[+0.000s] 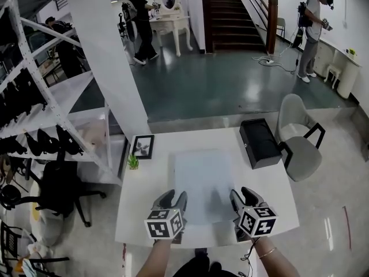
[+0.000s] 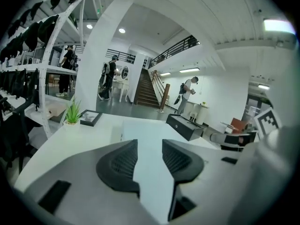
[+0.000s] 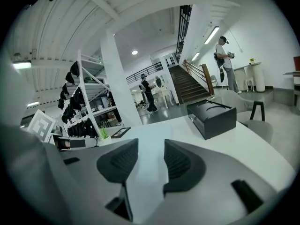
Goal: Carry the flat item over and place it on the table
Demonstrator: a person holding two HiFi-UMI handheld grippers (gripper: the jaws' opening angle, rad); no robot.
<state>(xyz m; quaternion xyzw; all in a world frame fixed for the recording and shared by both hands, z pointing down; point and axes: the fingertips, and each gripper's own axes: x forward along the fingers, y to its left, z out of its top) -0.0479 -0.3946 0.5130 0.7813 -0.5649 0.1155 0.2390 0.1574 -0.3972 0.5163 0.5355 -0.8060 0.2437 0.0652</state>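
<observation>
**Item 1. Flat panel (image 1: 199, 183).** Pale, rectangular, lying flat on the white surface (image 1: 271, 209) at about its middle, long sides running away from the person.

**Item 2. Left hand-held gripper (image 1: 173, 196).** At the panel's near left corner, over its edge. Jaws partly open with a clear gap between the ribbed pads. The panel shows through the gap, and the pads are not pressing on it.

**Item 3. Right hand-held gripper (image 1: 242, 194).** At the panel's near right corner. Jaws likewise partly open. The panel is visible between the pads, which do not clamp it.

**Item 4. Black case (image 1: 259, 142).** Closed and oblong, on the surface to the right of the panel's far end and apart from it.

**Item 5. Picture frame (image 1: 142, 146).** Dark-edged, lying left of the panel's far corner.

**Item 6. Small potted plant (image 1: 133, 162).** Green, just beside the frame on its near side, left of the panel.

**Item 7. Grey chair (image 1: 300, 149).** On the floor beyond the case, to the right of the panel.

**Item 8. Shelving rack (image 1: 52, 108).** White, holding dark objects, well to the left of the panel.
</observation>
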